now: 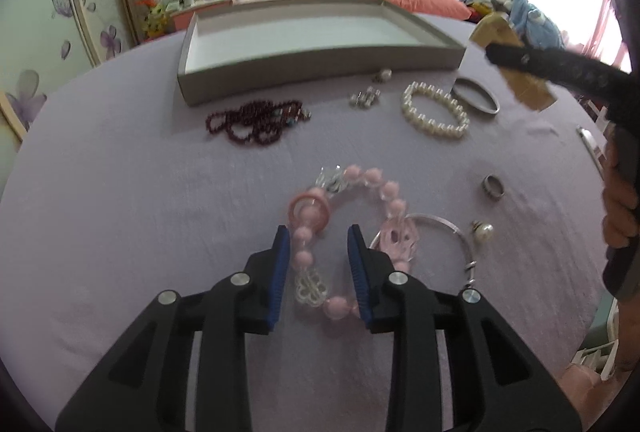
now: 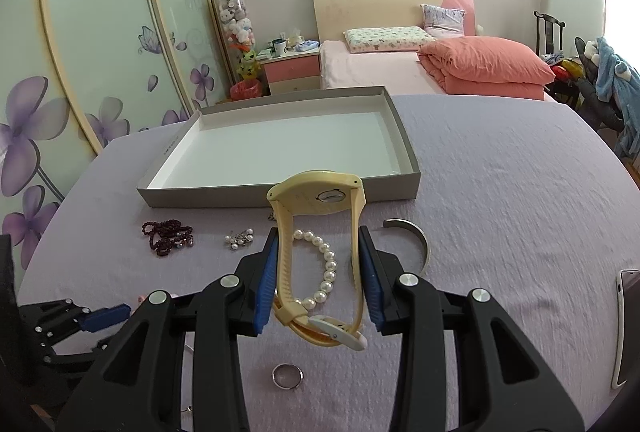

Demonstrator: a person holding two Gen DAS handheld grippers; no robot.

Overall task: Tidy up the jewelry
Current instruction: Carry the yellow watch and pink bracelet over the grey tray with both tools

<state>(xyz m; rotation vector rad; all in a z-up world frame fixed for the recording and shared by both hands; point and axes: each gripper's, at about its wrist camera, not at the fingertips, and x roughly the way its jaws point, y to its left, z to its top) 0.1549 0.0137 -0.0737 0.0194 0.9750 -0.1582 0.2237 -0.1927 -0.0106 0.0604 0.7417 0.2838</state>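
My right gripper is shut on a yellow watch and holds it above the purple cloth, in front of the grey tray. The watch also shows in the left wrist view, near the tray's right corner. My left gripper is open, its fingers on either side of a pink bead bracelet that lies on the cloth. A pearl bracelet lies under the watch.
On the cloth lie a dark red bead necklace, pearl earrings, a pearl bracelet, a silver bangle, a ring, a pearl stud and a thin silver bangle. A phone lies at the right.
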